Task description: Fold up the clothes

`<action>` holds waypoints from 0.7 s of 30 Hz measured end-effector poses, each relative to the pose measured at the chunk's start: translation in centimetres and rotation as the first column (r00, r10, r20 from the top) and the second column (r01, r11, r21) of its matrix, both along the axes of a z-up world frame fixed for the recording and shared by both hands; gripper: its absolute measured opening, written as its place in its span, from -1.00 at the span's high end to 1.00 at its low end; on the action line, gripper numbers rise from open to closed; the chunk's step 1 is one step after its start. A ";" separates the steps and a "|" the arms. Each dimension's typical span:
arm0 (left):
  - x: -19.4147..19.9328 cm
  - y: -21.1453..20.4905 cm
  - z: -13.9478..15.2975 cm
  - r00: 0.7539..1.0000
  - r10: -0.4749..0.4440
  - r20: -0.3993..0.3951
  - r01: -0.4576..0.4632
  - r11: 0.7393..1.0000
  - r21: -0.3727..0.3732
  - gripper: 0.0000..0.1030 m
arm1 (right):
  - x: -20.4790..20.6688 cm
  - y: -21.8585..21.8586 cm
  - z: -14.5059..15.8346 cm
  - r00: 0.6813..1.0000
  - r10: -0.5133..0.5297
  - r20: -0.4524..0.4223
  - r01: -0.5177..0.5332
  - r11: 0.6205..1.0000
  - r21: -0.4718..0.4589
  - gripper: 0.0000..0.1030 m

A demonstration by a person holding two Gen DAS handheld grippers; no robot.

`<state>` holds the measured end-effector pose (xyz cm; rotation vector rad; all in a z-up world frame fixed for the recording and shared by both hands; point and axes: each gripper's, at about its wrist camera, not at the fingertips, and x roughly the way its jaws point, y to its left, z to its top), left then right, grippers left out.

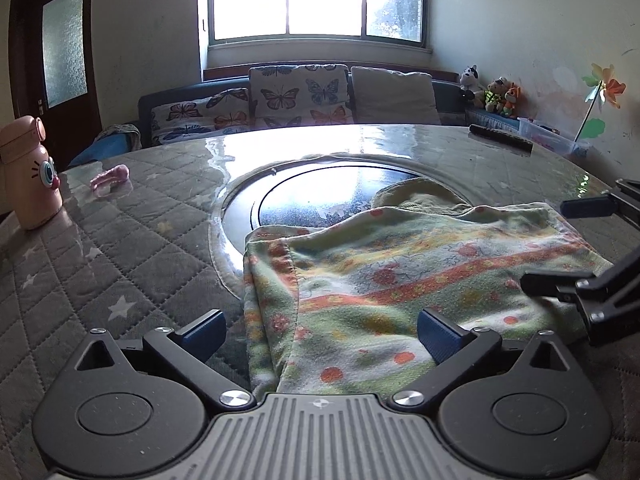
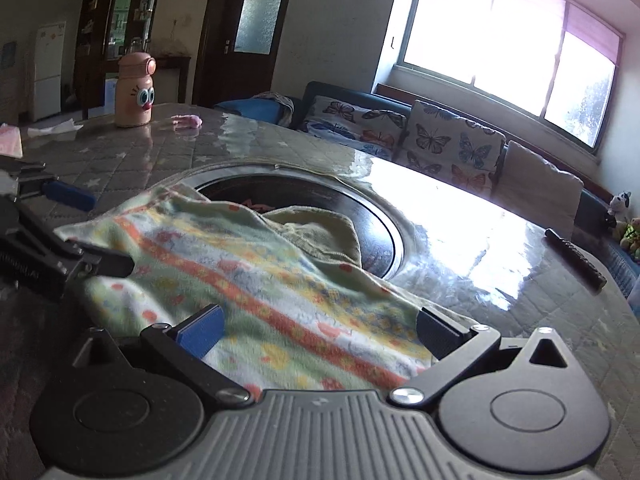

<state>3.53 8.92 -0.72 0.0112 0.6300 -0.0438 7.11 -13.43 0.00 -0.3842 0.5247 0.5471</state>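
I see the bottle (image 1: 28, 172) at far left on the counter (image 1: 120, 240). My left claw (image 1: 320, 332) is spread wide over the garment (image 1: 400, 276), which lies flat mid-counter. My right claw (image 2: 320, 332) is likewise wide, straddling its edge.

Left claw (image 1: 322, 330): jaws spread wide, fingers level and pointing forward, nothing clamped between the blue pads (image 1: 204, 330). Right claw (image 2: 320, 332): jaws likewise spread wide, nothing gripped. Each claw appears at the edge of the other's view, set close alongside and angled toward it.
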 end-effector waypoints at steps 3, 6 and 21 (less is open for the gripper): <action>0.0 0.1 0.0 1.000 0.001 -0.003 -0.001 1.000 -0.008 -1.00 | -0.8 -0.4 -0.3 1.000 0.003 0.000 -0.003 1.000 -0.008 -1.00; 0.1 0.3 -0.1 1.000 0.003 -0.008 -0.003 1.000 -0.021 -1.00 | -1.5 -0.9 -0.2 1.000 0.005 0.009 -0.005 1.000 -0.010 -1.00; 0.1 0.5 -0.1 1.000 0.008 -0.016 -0.008 0.999 -0.042 -1.00 | -2.6 -3.2 0.9 0.999 -0.031 0.044 0.031 0.999 0.012 -1.00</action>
